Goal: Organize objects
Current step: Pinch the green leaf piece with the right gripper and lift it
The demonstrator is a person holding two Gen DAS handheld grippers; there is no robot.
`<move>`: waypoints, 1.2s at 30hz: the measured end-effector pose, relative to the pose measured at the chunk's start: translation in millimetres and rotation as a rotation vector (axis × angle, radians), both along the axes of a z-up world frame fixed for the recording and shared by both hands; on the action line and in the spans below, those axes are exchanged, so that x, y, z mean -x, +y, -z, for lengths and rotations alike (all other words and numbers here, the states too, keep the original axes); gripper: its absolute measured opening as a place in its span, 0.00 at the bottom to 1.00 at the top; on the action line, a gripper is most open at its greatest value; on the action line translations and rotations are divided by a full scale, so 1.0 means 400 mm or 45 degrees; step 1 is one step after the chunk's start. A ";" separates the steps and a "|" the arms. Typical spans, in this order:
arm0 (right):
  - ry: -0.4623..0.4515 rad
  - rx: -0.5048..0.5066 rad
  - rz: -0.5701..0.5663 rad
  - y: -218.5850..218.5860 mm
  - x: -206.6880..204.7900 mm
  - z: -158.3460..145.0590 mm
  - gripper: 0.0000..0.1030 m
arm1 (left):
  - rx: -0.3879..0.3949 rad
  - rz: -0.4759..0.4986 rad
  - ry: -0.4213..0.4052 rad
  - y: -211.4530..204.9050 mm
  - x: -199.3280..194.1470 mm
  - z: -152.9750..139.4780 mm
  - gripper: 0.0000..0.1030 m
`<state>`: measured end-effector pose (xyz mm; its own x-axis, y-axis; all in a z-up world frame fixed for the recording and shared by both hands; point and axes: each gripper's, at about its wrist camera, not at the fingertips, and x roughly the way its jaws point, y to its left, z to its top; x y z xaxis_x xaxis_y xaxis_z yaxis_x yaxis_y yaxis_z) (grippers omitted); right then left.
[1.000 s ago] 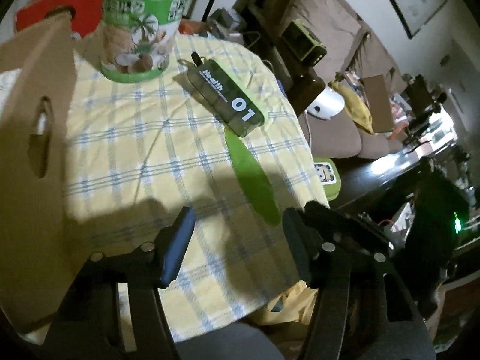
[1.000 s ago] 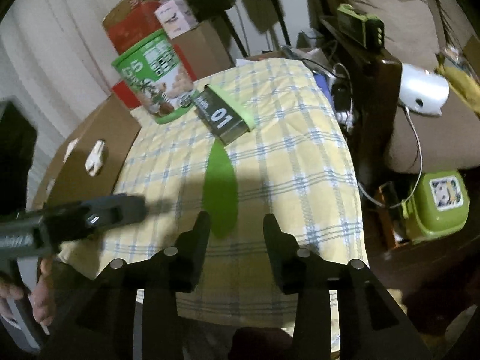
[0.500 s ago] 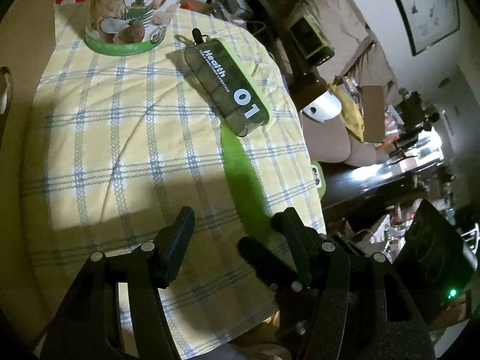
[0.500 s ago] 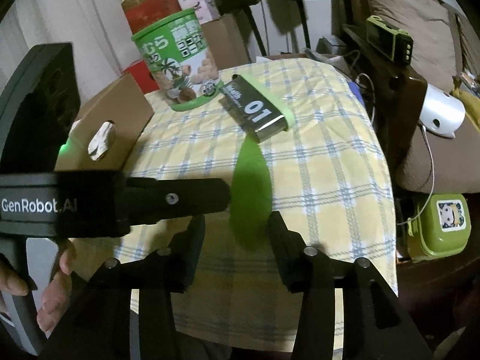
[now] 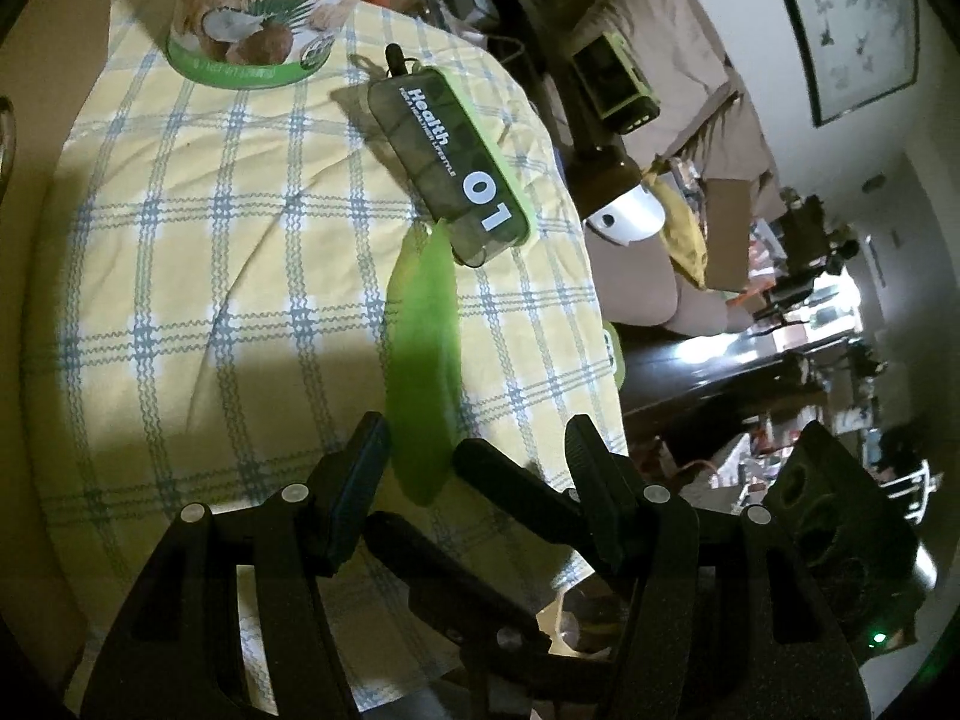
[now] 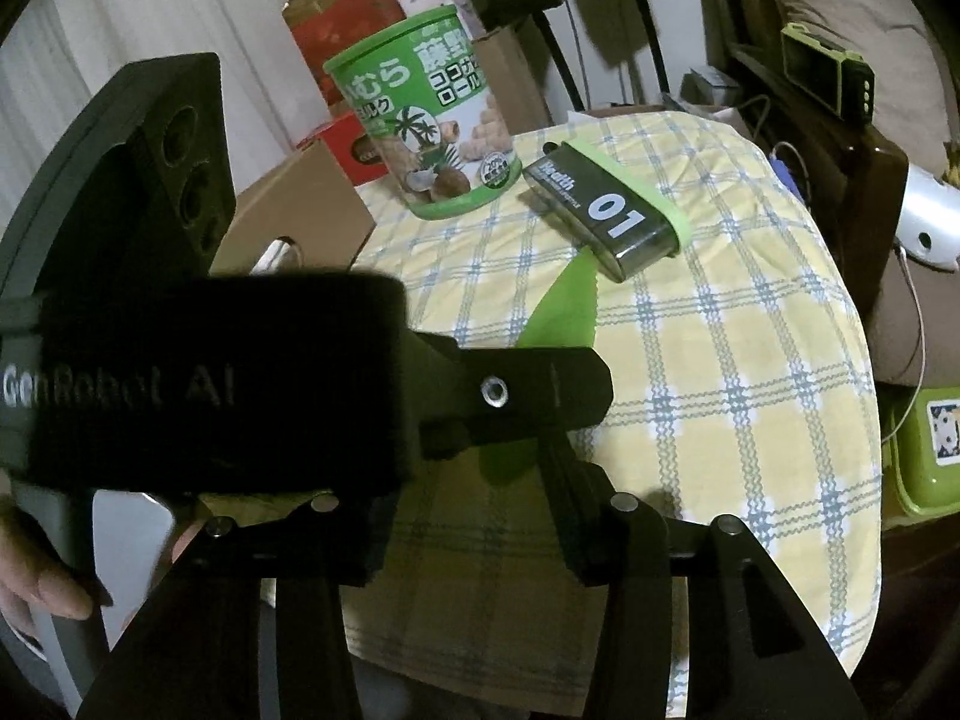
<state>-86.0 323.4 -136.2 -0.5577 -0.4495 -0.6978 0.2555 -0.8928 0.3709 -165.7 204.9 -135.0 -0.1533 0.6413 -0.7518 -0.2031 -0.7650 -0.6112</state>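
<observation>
A flat green strip (image 5: 420,324) lies on the yellow checked tablecloth (image 5: 210,228), running from a dark "Health 01" box (image 5: 450,168) toward the near edge. A green snack canister (image 6: 432,138) stands behind the box (image 6: 606,210). My left gripper (image 5: 477,468) is open and low over the strip's near end. Its body and one finger (image 6: 540,390) cross the right wrist view. My right gripper (image 6: 474,516) hangs just behind it, its jaws opening, with the strip (image 6: 564,312) ahead of them and nothing pressed. Its fingers (image 5: 516,486) show between the left gripper's fingers.
A cardboard box (image 6: 300,222) with a hand hole stands along the table's left side, and a red carton (image 6: 342,12) is behind the canister. To the right the table drops off to a sofa (image 6: 900,312) and a green lunch box (image 6: 924,456). A person's hand (image 6: 36,570) holds the left gripper.
The left gripper has come in low over the strip's near end and now crosses in front of the right wrist view. The right gripper's jaws have spread a little.
</observation>
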 end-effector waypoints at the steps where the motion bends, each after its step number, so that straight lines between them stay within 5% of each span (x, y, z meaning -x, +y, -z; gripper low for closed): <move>1: 0.000 0.005 0.001 0.003 -0.001 0.000 0.47 | -0.013 0.003 -0.009 -0.001 0.000 0.002 0.55; 14: -0.032 0.188 0.043 0.087 -0.024 0.000 0.51 | -0.281 0.049 -0.128 0.008 0.022 0.010 0.55; 23: -0.032 0.150 0.036 0.124 -0.033 -0.003 0.51 | -0.248 0.149 -0.106 0.079 0.038 0.004 0.42; 25: -0.034 0.154 0.029 0.129 -0.030 -0.001 0.51 | -0.280 0.190 -0.150 0.093 0.045 0.010 0.29; 36: -0.048 0.111 0.004 0.143 -0.048 -0.004 0.48 | -0.198 0.240 -0.186 0.117 0.027 0.043 0.26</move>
